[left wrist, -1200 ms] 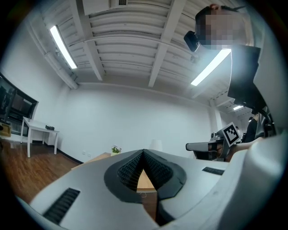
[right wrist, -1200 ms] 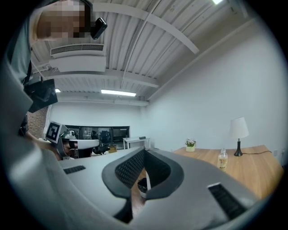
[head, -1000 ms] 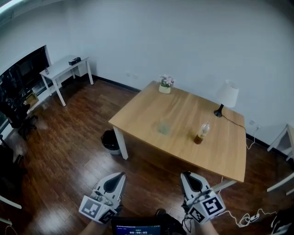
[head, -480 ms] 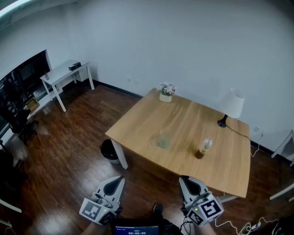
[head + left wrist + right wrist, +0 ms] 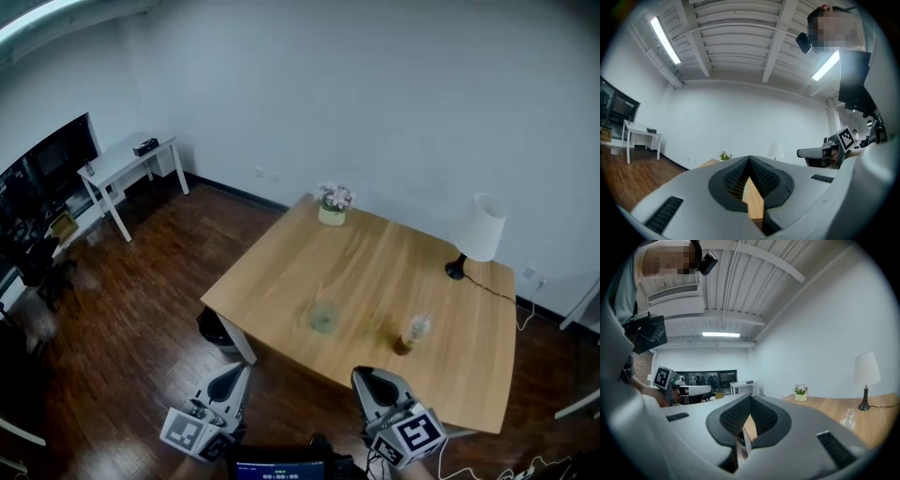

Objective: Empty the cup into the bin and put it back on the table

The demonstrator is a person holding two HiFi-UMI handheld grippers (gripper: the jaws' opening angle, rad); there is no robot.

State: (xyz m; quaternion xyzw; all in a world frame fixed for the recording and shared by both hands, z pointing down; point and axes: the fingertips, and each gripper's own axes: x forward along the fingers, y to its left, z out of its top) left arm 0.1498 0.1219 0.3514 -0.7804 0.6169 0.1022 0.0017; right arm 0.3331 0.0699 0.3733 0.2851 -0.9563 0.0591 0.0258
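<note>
A clear, greenish cup [image 5: 323, 318] stands upright on the wooden table [image 5: 300, 272], near its front edge. A dark round bin [image 5: 212, 327] sits on the floor by the table's near left leg. My left gripper [image 5: 231, 382] and right gripper [image 5: 373, 384] are low in the head view, short of the table, pointing at it. Both are shut and hold nothing. In the left gripper view the left gripper [image 5: 749, 161] has its tips together, and the right gripper [image 5: 750, 400] looks the same in its own view. The cup is hidden in both gripper views.
On the table stand a bottle [image 5: 410, 334] with brown liquid right of the cup, a white lamp [image 5: 479, 233] at the back right and a flower pot [image 5: 331, 202] at the far edge. A small white desk [image 5: 127, 159] and dark screens [image 5: 42, 164] stand at the left wall.
The table, cup and bin have slid closer and lower in the head view. Both grippers sit lower in the frame than before. Their jaws stay shut.
</note>
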